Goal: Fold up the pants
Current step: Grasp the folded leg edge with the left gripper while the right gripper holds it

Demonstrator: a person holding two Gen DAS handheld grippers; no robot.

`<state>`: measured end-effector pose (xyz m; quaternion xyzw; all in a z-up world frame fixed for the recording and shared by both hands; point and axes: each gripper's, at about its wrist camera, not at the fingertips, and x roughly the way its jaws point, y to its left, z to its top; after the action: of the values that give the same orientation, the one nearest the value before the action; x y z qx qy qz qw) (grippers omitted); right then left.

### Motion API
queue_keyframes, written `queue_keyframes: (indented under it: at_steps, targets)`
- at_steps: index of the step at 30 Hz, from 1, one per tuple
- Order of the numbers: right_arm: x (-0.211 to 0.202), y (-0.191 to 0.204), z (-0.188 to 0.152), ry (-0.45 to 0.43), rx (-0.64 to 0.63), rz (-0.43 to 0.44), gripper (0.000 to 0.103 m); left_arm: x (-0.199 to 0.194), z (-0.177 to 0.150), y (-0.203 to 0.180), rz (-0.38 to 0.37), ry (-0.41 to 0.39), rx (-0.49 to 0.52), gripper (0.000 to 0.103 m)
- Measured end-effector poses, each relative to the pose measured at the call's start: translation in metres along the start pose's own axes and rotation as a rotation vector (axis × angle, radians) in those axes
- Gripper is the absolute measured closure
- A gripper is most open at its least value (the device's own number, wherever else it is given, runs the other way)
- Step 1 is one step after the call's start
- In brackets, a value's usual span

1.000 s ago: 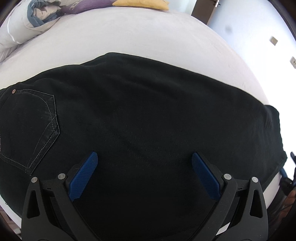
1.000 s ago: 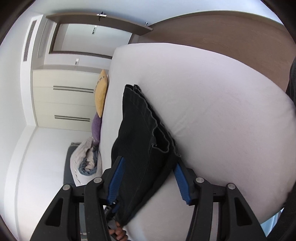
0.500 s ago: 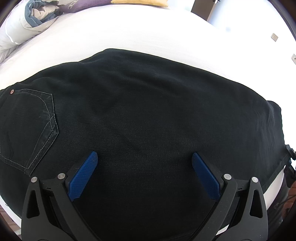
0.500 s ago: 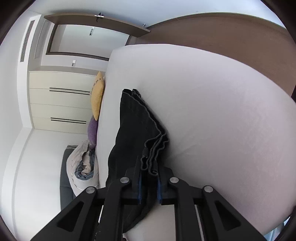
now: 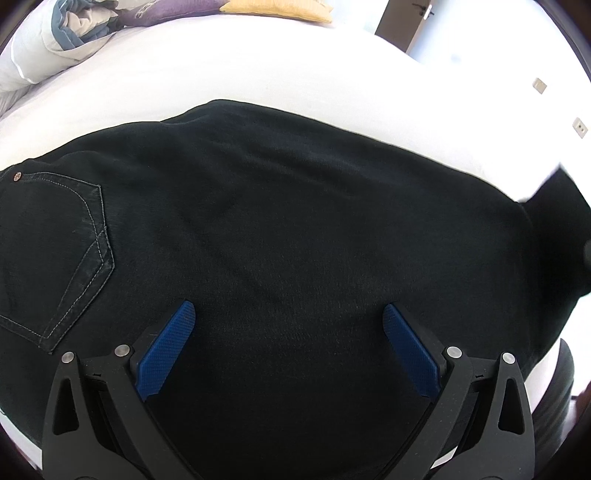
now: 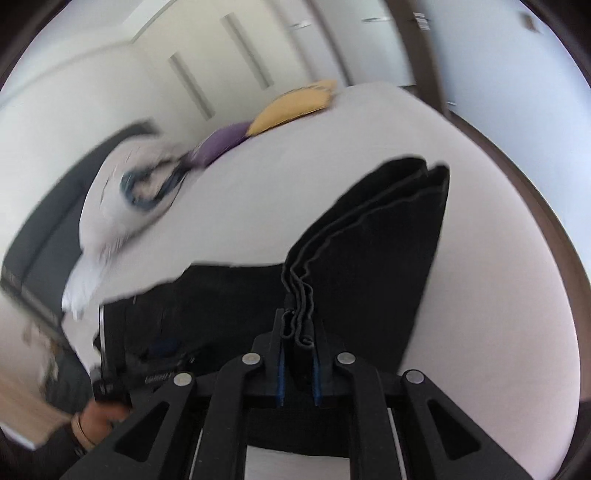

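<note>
Black pants (image 5: 280, 229) lie flat across a white bed (image 5: 229, 62), back pocket (image 5: 55, 254) at the left. My left gripper (image 5: 288, 332) is open and hovers low over the middle of the pants, blue pads wide apart. My right gripper (image 6: 297, 354) is shut on the stacked leg hems of the pants (image 6: 369, 251) and holds them lifted off the bed. The raised leg end shows at the right edge of the left wrist view (image 5: 557, 221).
A crumpled duvet (image 5: 55, 40), a purple pillow (image 5: 170, 7) and a yellow pillow (image 5: 277, 5) lie at the head of the bed. A white wardrobe (image 6: 207, 62) and a door stand behind. The person's hand (image 6: 96, 424) shows at lower left.
My right gripper closed on the leg hems and has swung up and round, lifting them. The left gripper stays open over the pants.
</note>
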<state>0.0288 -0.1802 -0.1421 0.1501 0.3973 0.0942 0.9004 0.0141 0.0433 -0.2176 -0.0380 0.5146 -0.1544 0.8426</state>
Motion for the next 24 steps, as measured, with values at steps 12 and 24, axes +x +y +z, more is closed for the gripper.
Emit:
queue_keyframes:
  at_steps: [12, 24]
  targets:
    - [0.055, 0.079, -0.052, 0.097, -0.32, -0.044, 0.091, -0.044, 0.018, 0.028, -0.328, -0.037, -0.267, 0.0]
    - [0.037, 0.106, -0.072, 0.029, -0.452, -0.082, 0.091, -0.002, 0.062, -0.009, -0.328, 0.15, -0.187, 0.039]
